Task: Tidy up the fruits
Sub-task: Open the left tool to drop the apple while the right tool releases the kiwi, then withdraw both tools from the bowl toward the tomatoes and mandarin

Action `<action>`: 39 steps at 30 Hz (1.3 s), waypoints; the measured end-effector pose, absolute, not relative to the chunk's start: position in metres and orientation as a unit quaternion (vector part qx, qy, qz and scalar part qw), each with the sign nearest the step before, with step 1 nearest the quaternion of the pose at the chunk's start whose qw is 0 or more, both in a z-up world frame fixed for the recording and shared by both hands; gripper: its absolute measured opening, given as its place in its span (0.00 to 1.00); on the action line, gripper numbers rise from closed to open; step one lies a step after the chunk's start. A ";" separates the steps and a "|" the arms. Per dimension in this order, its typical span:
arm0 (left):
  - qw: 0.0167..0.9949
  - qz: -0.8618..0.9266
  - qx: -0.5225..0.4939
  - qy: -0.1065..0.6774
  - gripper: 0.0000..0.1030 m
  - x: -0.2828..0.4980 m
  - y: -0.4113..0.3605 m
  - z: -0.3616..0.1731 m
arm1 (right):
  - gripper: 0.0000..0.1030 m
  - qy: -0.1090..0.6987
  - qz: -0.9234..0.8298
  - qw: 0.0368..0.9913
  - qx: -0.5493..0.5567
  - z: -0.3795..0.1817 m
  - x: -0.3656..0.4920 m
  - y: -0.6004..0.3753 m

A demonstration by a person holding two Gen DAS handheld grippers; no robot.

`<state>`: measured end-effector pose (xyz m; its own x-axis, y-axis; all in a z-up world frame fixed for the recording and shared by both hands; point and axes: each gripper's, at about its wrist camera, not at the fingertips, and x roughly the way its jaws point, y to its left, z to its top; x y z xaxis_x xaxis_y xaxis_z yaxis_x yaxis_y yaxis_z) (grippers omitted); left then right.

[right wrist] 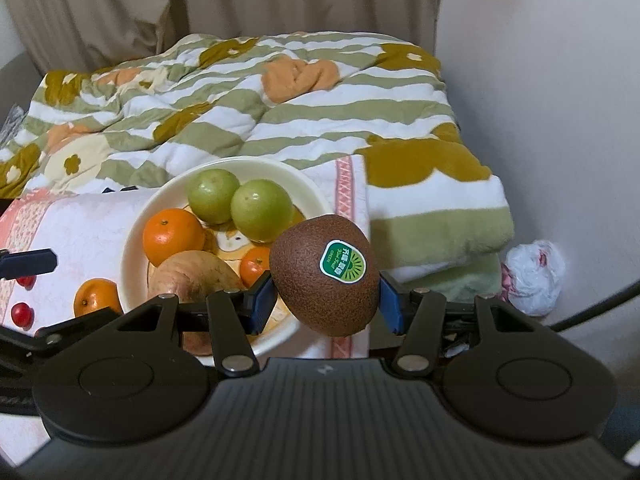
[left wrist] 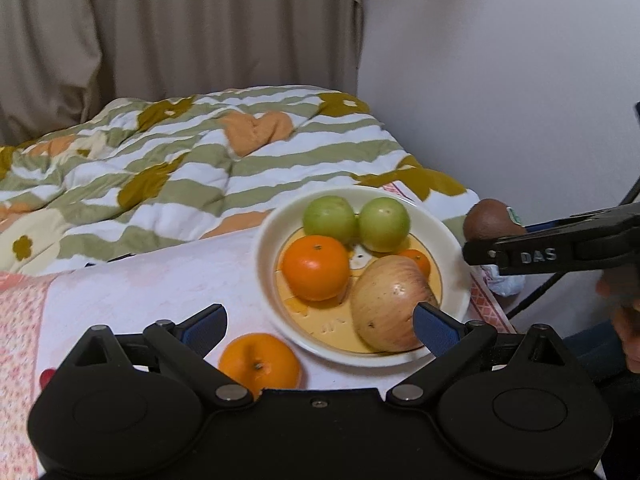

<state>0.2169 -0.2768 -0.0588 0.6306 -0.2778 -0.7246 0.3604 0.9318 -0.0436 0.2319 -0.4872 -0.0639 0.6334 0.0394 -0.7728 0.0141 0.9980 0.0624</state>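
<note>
black housing of the left hand-held gripper (left wrist: pixel 320 322) filled the bottom of its own view, the two blue-padded fingers (left wrist: pixel 434 326) spread wide with nothing between them. just beyond the housing a loose mandarin (left wrist: pixel 259 364) sat on the pink-and-white cloth (left wrist: pixel 152 280) covering the tabletop, close to the near rim of the cream bowl (left wrist: pixel 456 248) but outside it. one padded fingertip overlapped the apple (left wrist: pixel 386 302) in the picture (whether it touched the fruit could not be told).

inside the bowl lay the apple at the near right, a large mandarin (left wrist: pixel 316 268) to its left, two green round fruits (left wrist: pixel 330 218) side by side at the far edge, and a small mandarin (left wrist: pixel 418 260) partly hidden behind the apple.

the right hand-held gripper (right wrist: pixel 326 298) was closed on a kiwi (right wrist: pixel 324 276), the brown fruit pinched between the blue pads with its green sticker (right wrist: pixel 343 261) facing the camera. it hung in the air just beside the right rim of the bowl, above the cloth's patterned border, not inside the bowl. seen from the left wrist, the kiwi showed past the bowl's right edge, behind a black finger marked "das".

two small red fruits (right wrist: pixel 22 314) lay on the cloth at the far left of the right wrist view. a striped, flower-patterned quilt (left wrist: pixel 200 168) covered the bed behind the tabletop, beige curtains (left wrist: pixel 180 28) hung beyond it, and a crumpled white plastic bag (right wrist: pixel 534 278) rested by the wall.
</note>
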 end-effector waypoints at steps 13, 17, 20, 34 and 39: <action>0.906 -0.142 0.043 0.396 0.99 0.208 -0.252 -0.063 | 0.68 0.429 0.028 0.903 0.025 -0.092 0.269 -0.476; 0.907 -0.136 0.042 0.397 0.99 0.205 -0.249 -0.065 | 0.80 0.410 0.024 0.912 0.013 -0.087 0.265 -0.474; 0.908 -0.132 0.039 0.396 0.99 0.201 -0.247 -0.064 | 1.00 0.398 0.018 0.917 0.009 -0.083 0.261 -0.473; 0.917 -0.125 0.027 0.378 0.99 0.176 -0.245 -0.045 | 1.00 0.381 0.022 0.924 0.011 -0.053 0.231 -0.474; 0.925 -0.118 0.019 0.361 0.99 0.158 -0.239 -0.031 | 1.00 0.370 0.023 0.929 0.006 -0.035 0.209 -0.470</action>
<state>0.1575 -0.2390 -0.0312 0.7114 -0.2040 -0.6725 0.2315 0.9716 -0.0499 0.2086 -0.4699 -0.0354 0.7254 0.0481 -0.6866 -0.0385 0.9988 0.0292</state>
